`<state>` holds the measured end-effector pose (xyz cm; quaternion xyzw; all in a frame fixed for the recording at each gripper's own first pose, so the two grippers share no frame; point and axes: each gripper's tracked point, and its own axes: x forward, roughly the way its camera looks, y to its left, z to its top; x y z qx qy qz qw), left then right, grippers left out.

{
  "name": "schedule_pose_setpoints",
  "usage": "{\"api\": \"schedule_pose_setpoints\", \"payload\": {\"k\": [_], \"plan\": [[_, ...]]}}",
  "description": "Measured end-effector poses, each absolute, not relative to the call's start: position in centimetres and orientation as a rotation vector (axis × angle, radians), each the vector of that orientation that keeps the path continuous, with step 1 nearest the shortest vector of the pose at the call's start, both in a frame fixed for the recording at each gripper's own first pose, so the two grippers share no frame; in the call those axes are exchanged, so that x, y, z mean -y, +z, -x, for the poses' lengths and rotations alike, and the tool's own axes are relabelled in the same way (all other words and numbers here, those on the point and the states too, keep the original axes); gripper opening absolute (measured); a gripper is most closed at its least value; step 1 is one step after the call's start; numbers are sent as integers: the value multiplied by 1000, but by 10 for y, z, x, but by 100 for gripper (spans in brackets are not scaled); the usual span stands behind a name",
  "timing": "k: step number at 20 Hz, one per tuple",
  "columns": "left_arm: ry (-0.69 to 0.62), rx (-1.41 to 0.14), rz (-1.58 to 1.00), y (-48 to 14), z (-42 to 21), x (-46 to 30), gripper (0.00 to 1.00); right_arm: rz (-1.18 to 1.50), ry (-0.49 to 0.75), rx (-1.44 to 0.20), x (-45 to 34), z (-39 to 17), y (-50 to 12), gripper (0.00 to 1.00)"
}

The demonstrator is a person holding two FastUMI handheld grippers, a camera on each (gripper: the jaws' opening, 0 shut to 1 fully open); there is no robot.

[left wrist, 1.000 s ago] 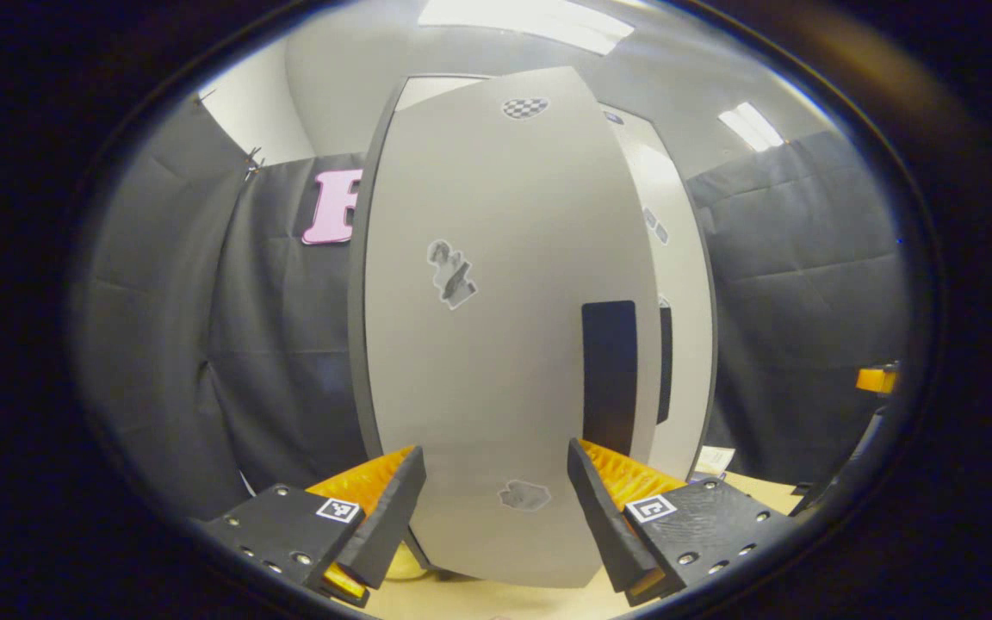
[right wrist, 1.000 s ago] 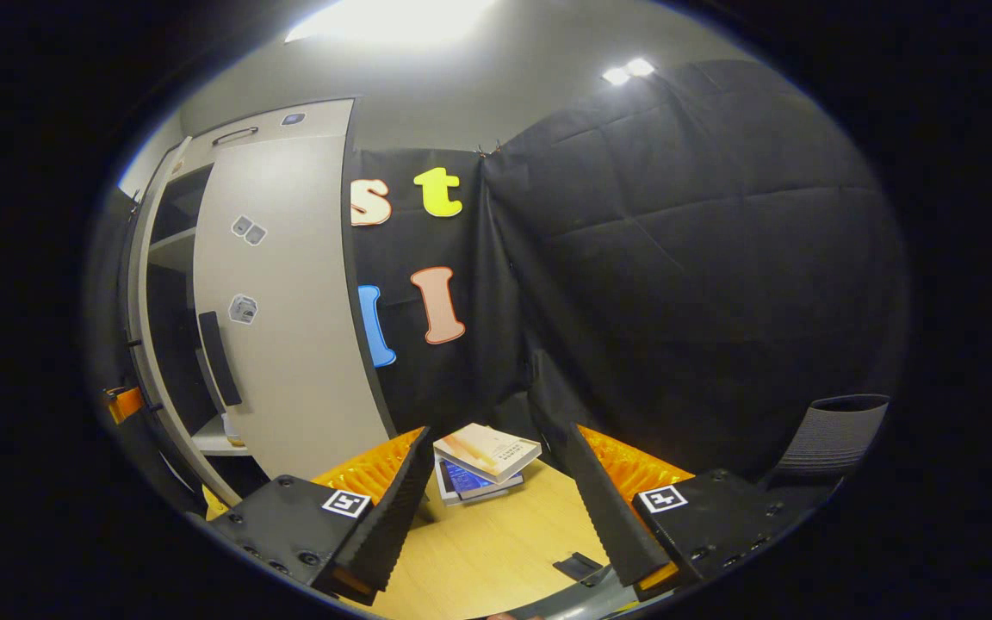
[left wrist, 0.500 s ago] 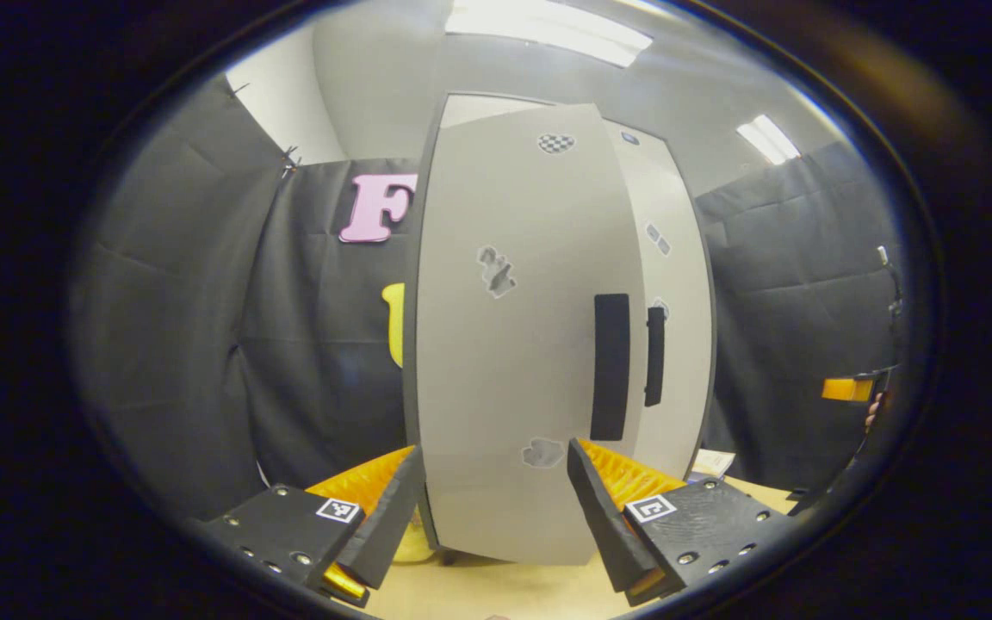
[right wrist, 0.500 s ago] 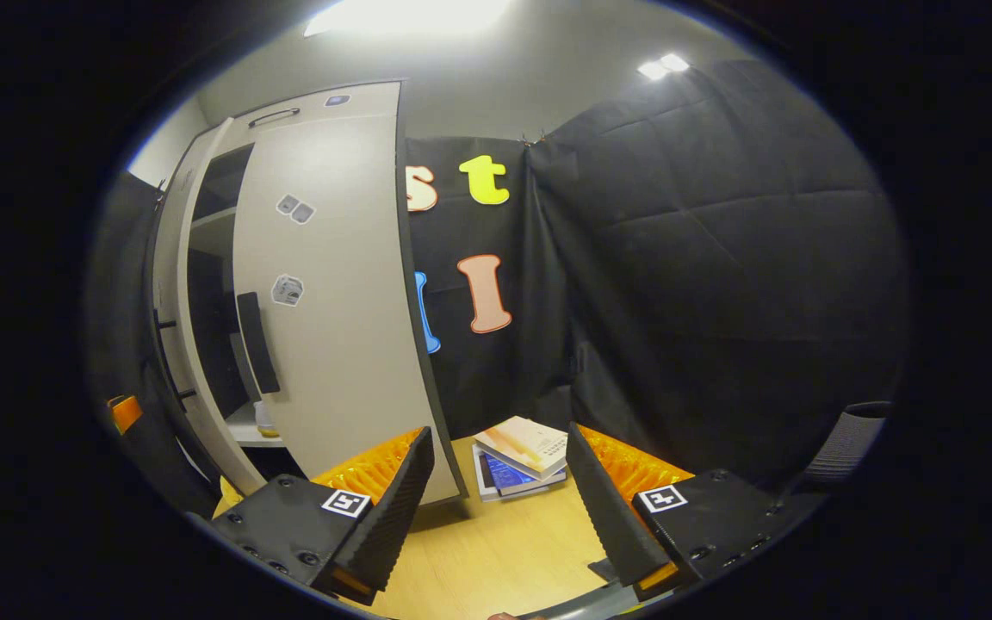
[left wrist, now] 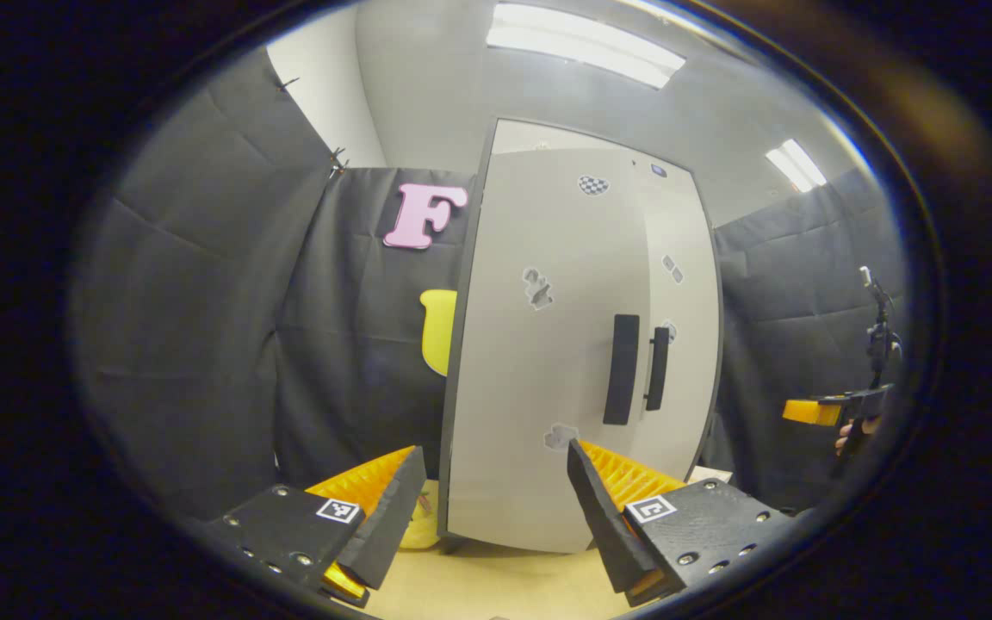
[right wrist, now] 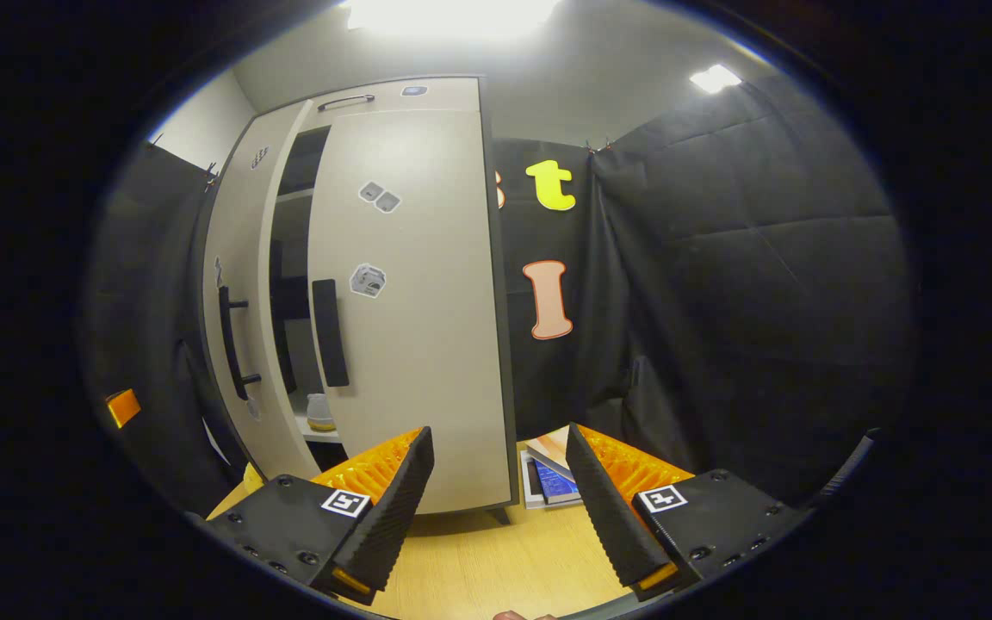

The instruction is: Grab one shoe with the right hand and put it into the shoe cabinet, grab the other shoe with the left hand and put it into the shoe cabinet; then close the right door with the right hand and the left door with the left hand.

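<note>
The shoe cabinet (left wrist: pixel 548 413) is standing upright on the wooden bench (right wrist: pixel 496 560) against the black cloth wall, and its two pale doors are facing the cameras. In the left gripper view the left door (left wrist: pixel 530 362) and the right door (left wrist: pixel 681 344) are looking nearly shut, their black handles (left wrist: pixel 622 368) sitting just beside each other. In the right gripper view a dark gap is showing between the two doors, and through it a shelf (right wrist: pixel 319 433) is carrying a pale shoe (right wrist: pixel 319 412) low inside the cabinet. The left tool (left wrist: pixel 496 504) is hovering in front of the left door with its fingers apart and nothing between them, not touching the door as far as the picture is telling. The right tool (right wrist: pixel 500 499) is likewise hanging with its fingers spread and empty, low before the right door (right wrist: pixel 414 327). A small stack of books (right wrist: pixel 552 478) is lying on the bench just beside the cabinet's right side. At the far right edge of the left gripper view, the right tool (left wrist: pixel 832 410) is appearing with a hand (left wrist: pixel 849 435) holding it.
</note>
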<state>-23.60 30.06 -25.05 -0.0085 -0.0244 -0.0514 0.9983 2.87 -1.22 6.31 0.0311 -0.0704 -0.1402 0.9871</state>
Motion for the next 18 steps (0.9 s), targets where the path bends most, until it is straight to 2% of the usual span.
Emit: {"api": "schedule_pose_setpoints", "payload": {"k": [18], "plan": [[-61, -82, 10, -286, 252, -314, 94, -21, -216, 116, -45, -40, 51, 98]]}}
